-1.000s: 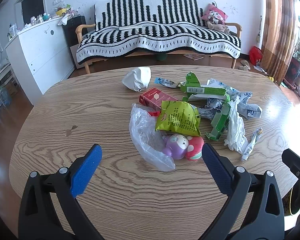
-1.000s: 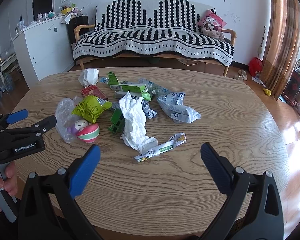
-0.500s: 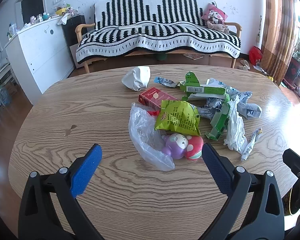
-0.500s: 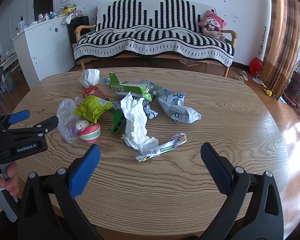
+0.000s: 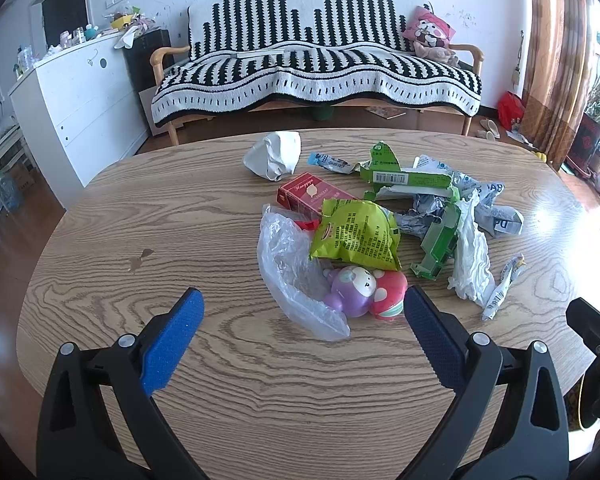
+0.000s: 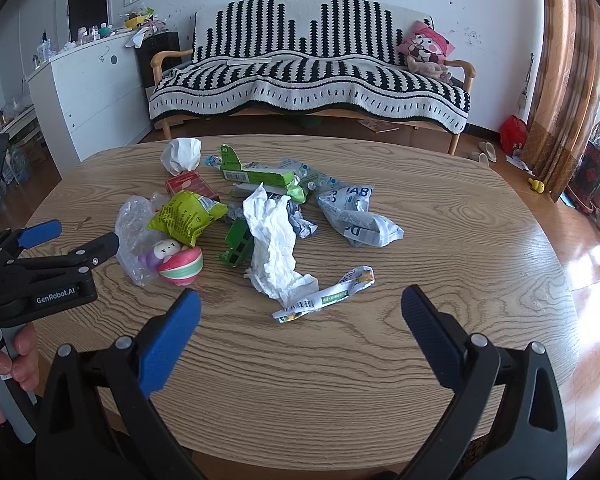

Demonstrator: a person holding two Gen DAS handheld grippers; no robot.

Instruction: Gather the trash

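Trash lies piled on the oval wooden table (image 5: 180, 240): a clear plastic bag (image 5: 292, 272), a yellow-green snack bag (image 5: 356, 236), a red box (image 5: 312, 196), a torn green carton (image 5: 404, 178), crumpled white paper (image 5: 276, 154) and white tissue (image 6: 274, 240). A narrow wrapper strip (image 6: 326, 296) lies nearest my right gripper (image 6: 300, 320), which is open and empty above the near table edge. A purple and pink toy (image 5: 364, 290) rests by the plastic bag, just beyond my left gripper (image 5: 302, 320), also open and empty. In the right wrist view the left gripper (image 6: 76, 236) shows at the left.
A grey-white printed bag (image 6: 356, 220) lies right of the pile. A striped sofa (image 5: 316, 72) stands behind the table, a white cabinet (image 5: 72, 100) at the left, curtains (image 5: 556, 60) at the right. A hand (image 6: 4, 364) holds the left gripper's handle.
Both views have shifted very slightly; the grippers stay open and the trash has not moved.
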